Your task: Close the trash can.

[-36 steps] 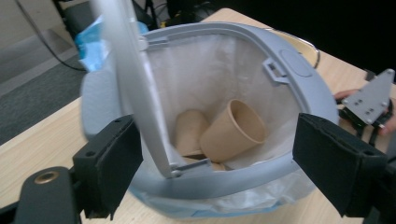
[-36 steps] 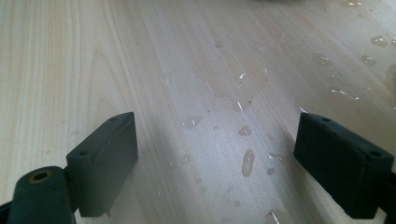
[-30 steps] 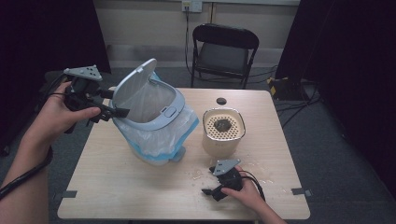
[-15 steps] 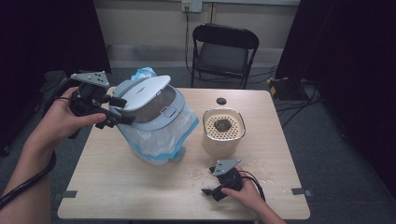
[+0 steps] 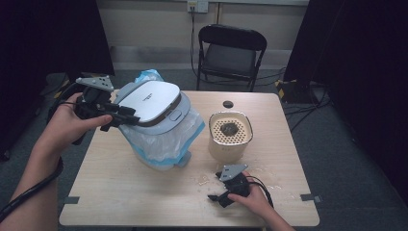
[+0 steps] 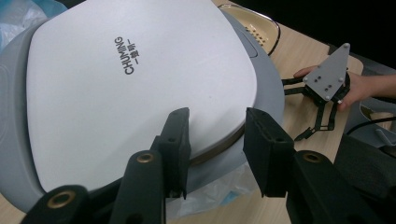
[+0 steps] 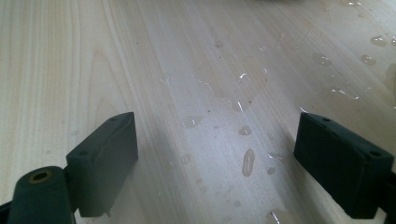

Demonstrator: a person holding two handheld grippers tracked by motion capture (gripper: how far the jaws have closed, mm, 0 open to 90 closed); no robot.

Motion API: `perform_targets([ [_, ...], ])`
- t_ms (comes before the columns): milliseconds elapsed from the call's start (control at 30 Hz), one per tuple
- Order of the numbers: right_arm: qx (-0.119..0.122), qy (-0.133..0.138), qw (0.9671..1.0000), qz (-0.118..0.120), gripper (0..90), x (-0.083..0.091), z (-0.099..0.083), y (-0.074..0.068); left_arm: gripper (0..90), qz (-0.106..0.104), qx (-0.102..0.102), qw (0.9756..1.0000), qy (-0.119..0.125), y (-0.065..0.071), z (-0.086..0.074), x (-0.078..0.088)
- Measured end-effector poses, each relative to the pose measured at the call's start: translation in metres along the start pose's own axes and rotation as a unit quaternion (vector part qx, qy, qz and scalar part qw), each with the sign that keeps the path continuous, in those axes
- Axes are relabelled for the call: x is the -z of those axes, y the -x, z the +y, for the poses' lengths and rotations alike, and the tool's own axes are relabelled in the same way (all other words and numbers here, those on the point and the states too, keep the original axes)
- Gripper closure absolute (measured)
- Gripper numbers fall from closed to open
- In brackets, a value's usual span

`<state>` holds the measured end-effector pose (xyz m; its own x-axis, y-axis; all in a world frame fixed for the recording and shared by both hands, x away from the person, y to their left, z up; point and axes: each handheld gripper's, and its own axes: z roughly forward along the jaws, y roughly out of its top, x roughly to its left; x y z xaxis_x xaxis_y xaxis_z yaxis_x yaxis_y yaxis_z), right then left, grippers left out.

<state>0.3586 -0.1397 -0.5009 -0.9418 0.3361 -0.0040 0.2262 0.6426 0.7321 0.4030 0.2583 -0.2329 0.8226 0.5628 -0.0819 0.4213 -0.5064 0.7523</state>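
A: What stands around the bin on the surface (image 5: pixel 120 202)?

B: A cream container with a perforated top (image 5: pixel 230 135) stands just beside it, toward the right edge, with a dark clump on the perforations. A small black disc (image 5: pixel 228 104) lies near the far edge, and a folding chair (image 5: pixel 231 53) stands on the floor beyond that edge. Water drops (image 7: pixel 247 161) speckle the wood near the front right.

A: And the bin itself?

B: The bin (image 5: pixel 161 139), lined with a blue-and-clear bag (image 5: pixel 149 77), stands left of centre. Its lid (image 6: pixel 135 88), white on a grey frame, lies tilted over the bin's mouth, its latch end toward the cream container and its long axis running roughly from the left edge toward the right.

A: What about the left hand-held gripper (image 5: pixel 126 115)?

B: It meets the lid's left rim. In the left gripper view its jaws stand apart astride the lid's edge, with the edge between them; I cannot tell whether they touch it.

A: The right one?

B: The right hand-held gripper (image 5: pixel 219 197) rests low near the front edge, jaws wide apart over bare wet wood.
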Motion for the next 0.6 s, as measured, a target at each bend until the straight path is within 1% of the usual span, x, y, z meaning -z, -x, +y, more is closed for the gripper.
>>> perform_targets([
  [133, 0.000, 0.000, 1.0000, 0.000, 12.9, 0.000, 0.000, 0.000, 61.0, 0.005, 0.004, 0.9999, -0.009, 0.000, 0.003, -0.007],
  [200, 0.000, 0.000, 1.0000, 0.000, 12.9, 0.000, 0.000, 0.000, 61.0, 0.013, 0.003, 0.9998, -0.015, -0.001, 0.006, -0.012],
  [233, 0.001, 0.000, 1.0000, 0.000, 12.9, 0.000, 0.000, 0.000, 61.0, 0.017, 0.006, 0.9997, -0.017, -0.001, 0.007, -0.015],
  [300, 0.000, 0.000, 1.0000, 0.000, 12.9, 0.000, 0.000, 0.000, 61.0, 0.025, 0.015, 0.9995, -0.011, -0.002, 0.011, -0.021],
  [400, 0.000, 0.000, 1.0000, 0.000, 12.8, 0.000, 0.000, 0.000, 61.0, 0.035, 0.009, 0.9993, -0.013, -0.001, 0.018, -0.027],
  [467, 0.000, 0.000, 1.0000, 0.000, 12.9, 0.000, 0.000, 0.000, 61.0, 0.044, 0.002, 0.9988, -0.021, 0.001, 0.022, -0.031],
  [600, 0.000, 0.000, 1.0000, 0.000, 12.9, 0.000, 0.000, 0.000, 61.2, 0.052, 0.007, 0.9985, -0.017, 0.001, 0.028, -0.039],
])
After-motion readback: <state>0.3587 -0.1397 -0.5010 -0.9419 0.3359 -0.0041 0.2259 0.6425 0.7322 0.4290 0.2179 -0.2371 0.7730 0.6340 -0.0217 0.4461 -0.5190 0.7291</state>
